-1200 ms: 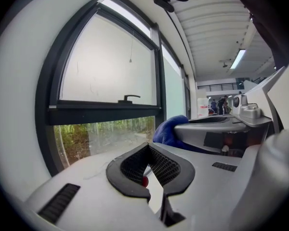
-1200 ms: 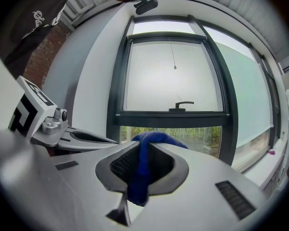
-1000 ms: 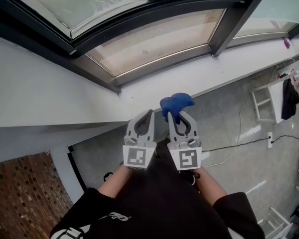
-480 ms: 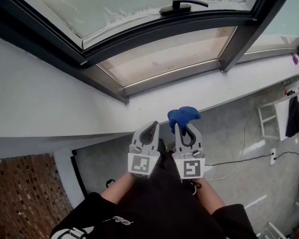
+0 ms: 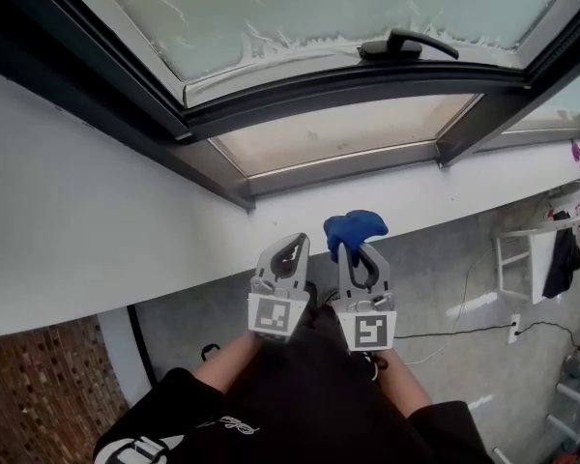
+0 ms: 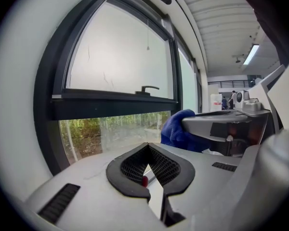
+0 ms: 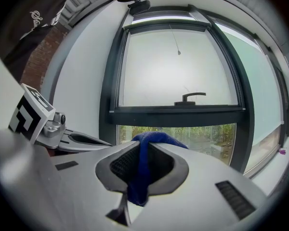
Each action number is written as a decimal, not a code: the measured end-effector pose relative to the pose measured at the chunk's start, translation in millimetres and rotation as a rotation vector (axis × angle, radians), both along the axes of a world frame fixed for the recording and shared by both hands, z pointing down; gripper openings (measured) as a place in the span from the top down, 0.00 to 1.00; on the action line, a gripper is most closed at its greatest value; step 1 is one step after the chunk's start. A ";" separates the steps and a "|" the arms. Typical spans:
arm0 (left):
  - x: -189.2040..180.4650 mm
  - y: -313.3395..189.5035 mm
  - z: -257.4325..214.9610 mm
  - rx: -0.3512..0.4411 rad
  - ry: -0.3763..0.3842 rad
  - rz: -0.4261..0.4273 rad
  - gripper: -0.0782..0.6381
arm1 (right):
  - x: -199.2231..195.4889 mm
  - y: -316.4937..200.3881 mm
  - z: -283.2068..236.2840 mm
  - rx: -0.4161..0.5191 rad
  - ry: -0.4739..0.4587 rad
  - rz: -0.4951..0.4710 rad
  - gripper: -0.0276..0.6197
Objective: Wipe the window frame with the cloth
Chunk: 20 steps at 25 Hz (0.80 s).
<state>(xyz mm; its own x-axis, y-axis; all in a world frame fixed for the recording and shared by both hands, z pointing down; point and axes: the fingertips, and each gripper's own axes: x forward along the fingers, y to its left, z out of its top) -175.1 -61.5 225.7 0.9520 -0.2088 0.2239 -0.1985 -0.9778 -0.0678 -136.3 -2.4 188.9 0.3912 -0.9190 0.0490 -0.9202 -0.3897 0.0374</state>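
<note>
L gripper [image 5: 290,245] & R gripper [image 5: 363,249]: both light grey plastic. Each has 2 curved jaws lined w/ black ribbed pads [image 6: 130,167], w/ a teardrop-shaped opening just behind the tips. Black slotted vents [image 6: 58,203] sit in the flat grey shells either side of the jaws. Behind the jaws each carries a white cube [image 5: 274,315] w/ black square markers. Silver knob [image 7: 55,124] next to the L cube. Person wears a black top w/ long sleeves [image 5: 174,404]; white print [image 5: 222,420] on the L one.

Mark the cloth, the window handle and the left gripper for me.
blue cloth [image 5: 354,227], head view, its bunched top.
window handle [image 5: 416,40], head view, middle of the lever.
left gripper [image 5: 295,242], head view, between its closed tips.
</note>
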 end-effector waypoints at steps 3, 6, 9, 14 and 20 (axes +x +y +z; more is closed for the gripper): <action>3.2 -21.9 1.7 -0.013 0.004 -0.013 0.88 | 2.0 -27.2 -0.7 -0.005 0.004 -0.026 0.91; 5.4 -43.0 1.9 -0.035 0.021 -0.034 0.88 | 2.3 -52.6 -1.9 -0.020 0.017 -0.059 0.91; 4.9 -59.3 4.5 -0.041 0.027 -0.048 0.88 | 2.7 -72.3 0.2 -0.043 0.022 -0.087 0.91; -2.2 -79.6 9.4 -0.059 0.028 -0.118 0.88 | 2.2 -97.0 4.4 -0.060 0.035 -0.159 0.91; -4.7 -98.3 19.1 -0.054 0.008 -0.239 0.88 | 0.0 -129.1 10.9 -0.060 0.042 -0.317 0.91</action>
<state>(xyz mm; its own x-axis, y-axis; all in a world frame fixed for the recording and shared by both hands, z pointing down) -179.8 -159.8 244.8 0.8790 -0.4159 0.2331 -0.4246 -0.9053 -0.0140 -136.2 -131.5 199.8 0.0889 -0.9913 0.0967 -0.9925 -0.0800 0.0925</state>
